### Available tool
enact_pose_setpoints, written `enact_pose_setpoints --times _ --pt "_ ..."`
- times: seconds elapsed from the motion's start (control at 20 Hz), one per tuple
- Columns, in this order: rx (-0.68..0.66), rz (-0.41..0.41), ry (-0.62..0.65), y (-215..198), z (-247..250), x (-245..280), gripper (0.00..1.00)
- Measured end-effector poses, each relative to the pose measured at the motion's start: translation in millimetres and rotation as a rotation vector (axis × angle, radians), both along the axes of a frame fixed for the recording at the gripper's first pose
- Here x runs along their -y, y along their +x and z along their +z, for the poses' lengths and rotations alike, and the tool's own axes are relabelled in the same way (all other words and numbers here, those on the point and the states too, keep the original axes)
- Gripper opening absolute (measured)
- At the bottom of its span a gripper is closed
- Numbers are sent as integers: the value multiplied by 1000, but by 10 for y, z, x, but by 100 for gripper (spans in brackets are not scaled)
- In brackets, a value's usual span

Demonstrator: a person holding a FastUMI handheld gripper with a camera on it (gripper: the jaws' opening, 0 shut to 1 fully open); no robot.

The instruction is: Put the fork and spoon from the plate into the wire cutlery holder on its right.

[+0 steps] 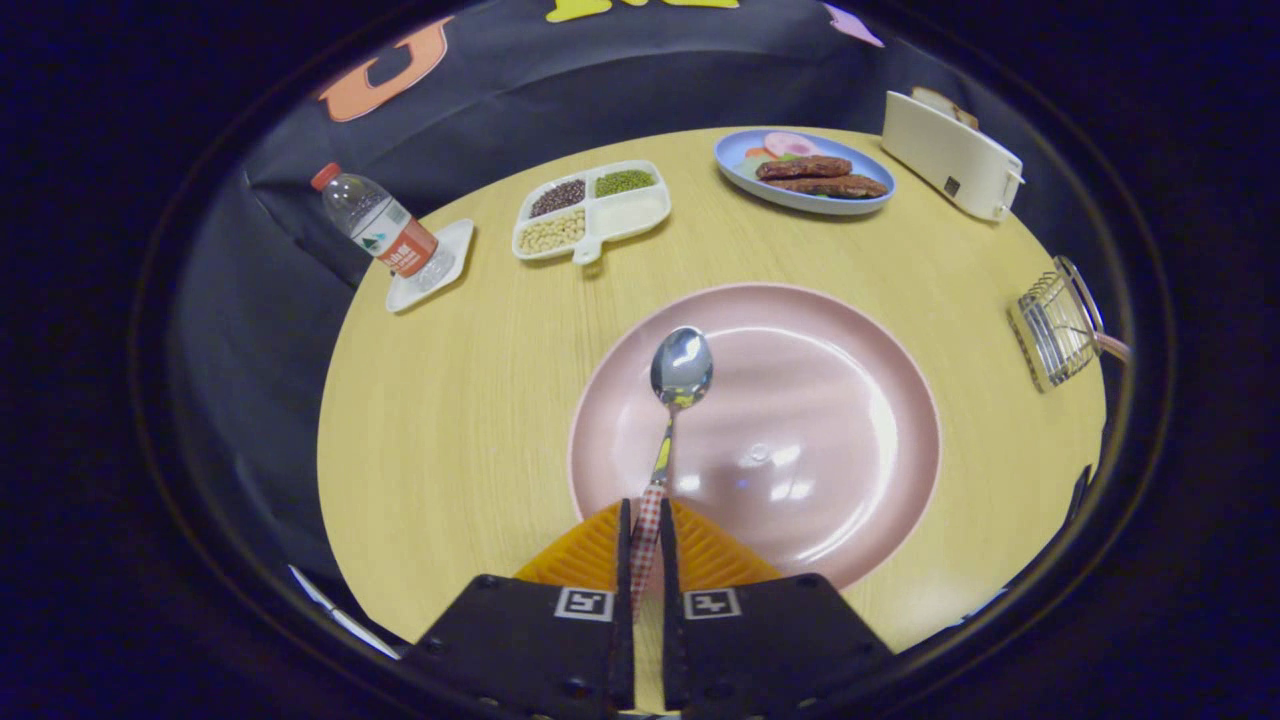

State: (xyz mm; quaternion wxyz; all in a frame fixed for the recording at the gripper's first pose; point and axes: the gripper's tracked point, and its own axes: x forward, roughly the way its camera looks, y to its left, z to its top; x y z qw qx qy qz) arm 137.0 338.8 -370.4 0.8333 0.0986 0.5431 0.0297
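The gripper [645,545] is clamping the spoon [676,395] by its handle over the plate [850,420]; transfer to the wire cutlery holder [1055,325] is pending (fork apparently already inside).

The spoon [672,425] has the back end of its checkered handle tucked between the gripper [645,520] fingers, so you can't see where it ends. Those fingers also cover the near rim of the pink plate [850,440]. The wire holder [1055,325] sits way off at the table's right edge, squashed by the lens, and something pinkish pokes out of it, too small to make out. The toaster [950,150] is warped too, with its far side hidden. Bottle [380,225] label is too tiny to read.
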Motion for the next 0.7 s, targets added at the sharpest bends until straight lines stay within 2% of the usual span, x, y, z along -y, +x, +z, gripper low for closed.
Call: enact_pose_setpoints --times 0.1,0.4,0.7 --pt "2 -4 -21 -8 13 76 3" --pt "-3 25 -11 -174 233 300 3" --pt "14 96 -19 -326 821 749 3"
